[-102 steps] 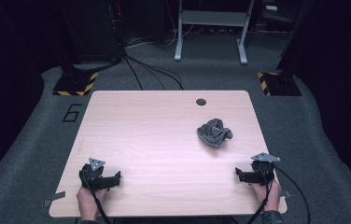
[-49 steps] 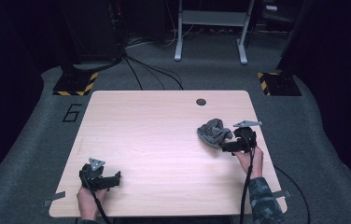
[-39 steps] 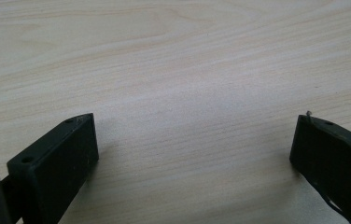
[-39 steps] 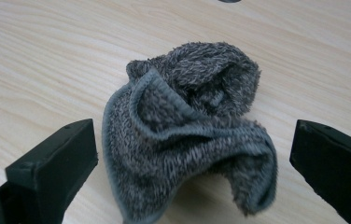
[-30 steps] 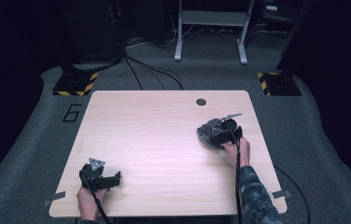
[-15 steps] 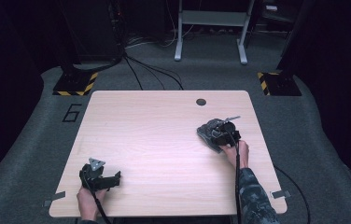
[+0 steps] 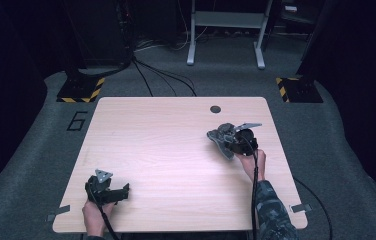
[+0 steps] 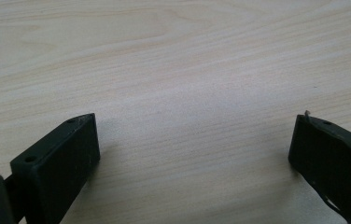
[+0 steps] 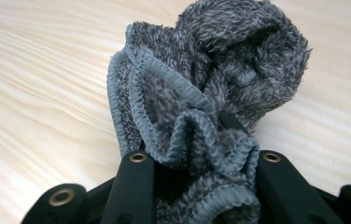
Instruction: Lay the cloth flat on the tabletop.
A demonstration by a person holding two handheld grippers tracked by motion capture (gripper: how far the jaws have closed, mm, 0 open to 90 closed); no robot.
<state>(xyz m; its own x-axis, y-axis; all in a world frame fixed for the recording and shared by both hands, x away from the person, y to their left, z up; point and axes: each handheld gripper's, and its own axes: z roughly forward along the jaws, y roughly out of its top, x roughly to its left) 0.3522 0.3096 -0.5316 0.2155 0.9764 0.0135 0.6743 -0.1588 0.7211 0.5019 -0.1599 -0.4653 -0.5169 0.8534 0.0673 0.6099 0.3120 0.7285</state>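
We found the right gripper (image 7: pixel 232 141) on the right half of the light wooden table (image 7: pixel 176 150), toward its far edge, with the person's right hand (image 7: pixel 250 161) behind it; its jaws were clenched on a crumpled grey cloth (image 7: pixel 221 137); in the right gripper view the two black jaws stood close together with folds of the cloth (image 9: pixel 211 93) bunched between them, the stitched hem curling over the jaw tips and the fluffy bulk rising ahead of them; the cloth rested on the table top, just short of a small dark round hole (image 7: pixel 215 109) in the surface near the far edge. We found the left gripper (image 7: pixel 107 191) near the front left corner of the table, held in the person's left hand (image 7: pixel 95 216), well apart from the cloth; its jaws were released, standing wide apart in the left gripper view with bare wood grain between them and nothing held. Beyond the table we noted grey carpet, black cables (image 7: pixel 161 75) trailing across it, and a metal stand (image 7: pixel 226 30) at the rear.
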